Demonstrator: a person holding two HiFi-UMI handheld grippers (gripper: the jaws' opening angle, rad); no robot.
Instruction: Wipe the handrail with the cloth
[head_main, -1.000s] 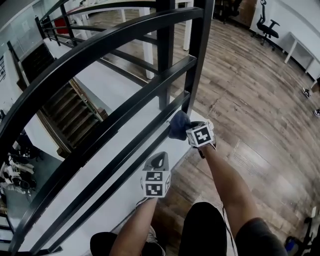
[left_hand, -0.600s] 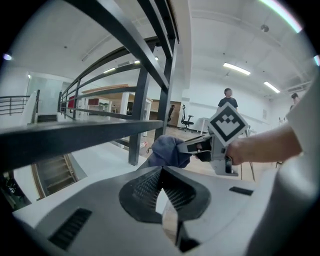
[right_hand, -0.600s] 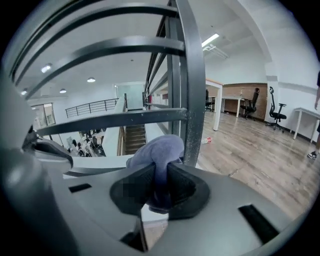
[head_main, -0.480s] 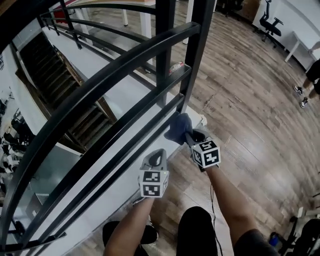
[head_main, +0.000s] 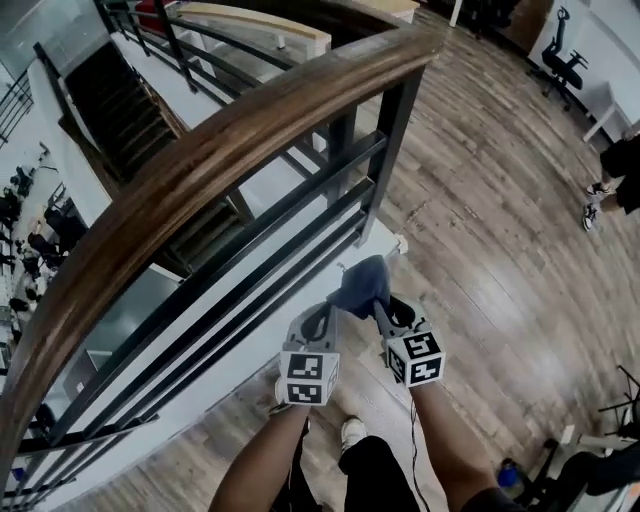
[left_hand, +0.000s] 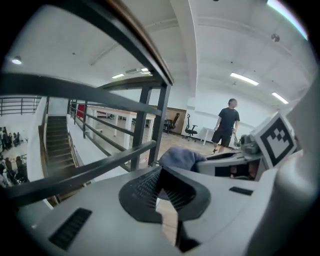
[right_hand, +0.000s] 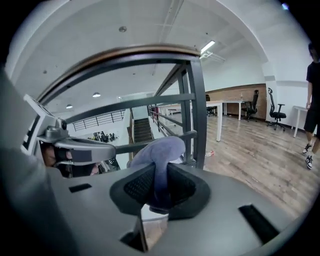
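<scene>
Right tool (head_main: 380, 303) clamped on cloth (head_main: 362, 282). Left tool (head_main: 322, 318) closed, empty, just beside. Both well below handrail (head_main: 230, 150); open floor (head_main: 500, 250) right.

Handrail (head_main: 200, 165): both ends run past the head view's edges, so its full length cannot be assessed.

Cloth (head_main: 362, 283): the lower part is concealed between the closed jaws of the right gripper (head_main: 383, 303). In the left gripper view its underside is masked by the body of the left gripper (head_main: 326, 312).

Bystander (head_main: 612, 175): cut off by the right edge of the head view, with only legs and shoes showing. The right gripper view also cuts this person off at its right edge.

Pale object (head_main: 400, 243) at the foot of the post (head_main: 392, 150): too small to identify.

Items (head_main: 20, 195) on the lower floor: too small to identify.

Blue object (head_main: 508, 472) near the bottom edge: indistinct.
</scene>
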